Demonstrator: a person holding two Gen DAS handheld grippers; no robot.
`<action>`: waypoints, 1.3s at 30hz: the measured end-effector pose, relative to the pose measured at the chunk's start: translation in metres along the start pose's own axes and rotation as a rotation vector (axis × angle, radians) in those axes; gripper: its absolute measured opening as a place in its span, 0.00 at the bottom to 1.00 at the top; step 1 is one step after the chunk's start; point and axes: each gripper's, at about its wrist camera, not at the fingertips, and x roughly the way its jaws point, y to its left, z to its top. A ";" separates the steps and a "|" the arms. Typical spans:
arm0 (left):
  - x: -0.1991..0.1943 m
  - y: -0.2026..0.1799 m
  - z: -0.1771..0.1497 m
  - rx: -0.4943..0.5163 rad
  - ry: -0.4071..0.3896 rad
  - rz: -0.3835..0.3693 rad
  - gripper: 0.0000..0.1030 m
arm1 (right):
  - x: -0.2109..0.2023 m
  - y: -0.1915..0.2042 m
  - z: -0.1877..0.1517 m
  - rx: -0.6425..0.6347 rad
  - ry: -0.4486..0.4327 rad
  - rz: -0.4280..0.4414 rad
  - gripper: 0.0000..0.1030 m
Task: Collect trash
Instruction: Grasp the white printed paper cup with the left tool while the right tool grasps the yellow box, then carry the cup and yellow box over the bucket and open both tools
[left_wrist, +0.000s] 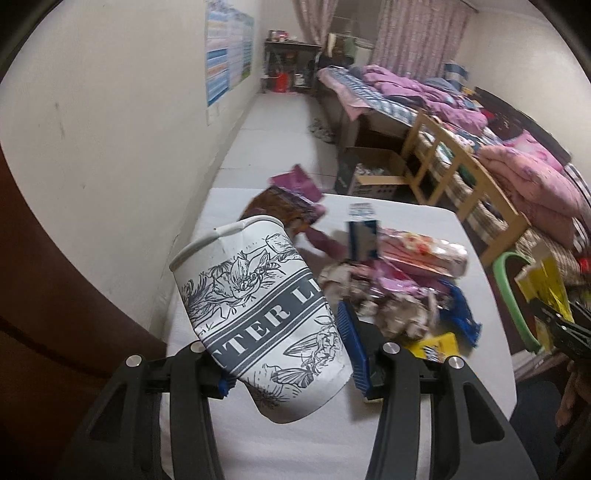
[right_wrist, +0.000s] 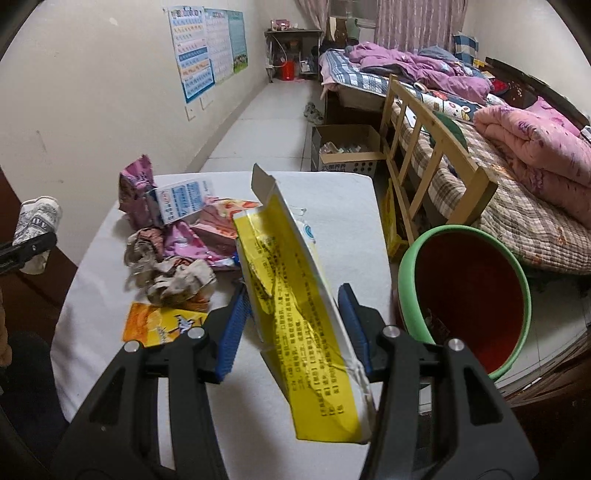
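Left gripper (left_wrist: 286, 354), blue fingers (left_wrist: 349, 332) part-open and clamped on a dented paper cup (left_wrist: 258, 314), lifted above the white counter (left_wrist: 266, 443); right gripper (right_wrist: 295, 328) likewise gripping a flattened yellow carton (right_wrist: 295, 314) over the counter's right side; heap of crumpled paper (right_wrist: 170, 273), pink wrappers (right_wrist: 136, 188), a small blue-and-white box (right_wrist: 181, 199) and an orange packet (right_wrist: 159, 325) on the counter's far half; near half bare; green-rimmed red bin (right_wrist: 469, 302) just past the right edge; beyond, open tiled floor (right_wrist: 266, 122) along the wall, cardboard box (right_wrist: 347, 147), bed (right_wrist: 498, 184) with pink quilts.
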 end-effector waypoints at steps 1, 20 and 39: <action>-0.004 -0.005 -0.001 0.009 -0.002 -0.005 0.44 | -0.004 0.000 -0.001 0.001 -0.005 0.003 0.47; -0.005 -0.104 0.002 0.170 0.016 -0.102 0.44 | -0.029 -0.055 -0.005 0.086 -0.052 -0.029 0.47; 0.054 -0.288 0.023 0.362 0.093 -0.349 0.44 | -0.018 -0.193 -0.017 0.258 -0.037 -0.146 0.47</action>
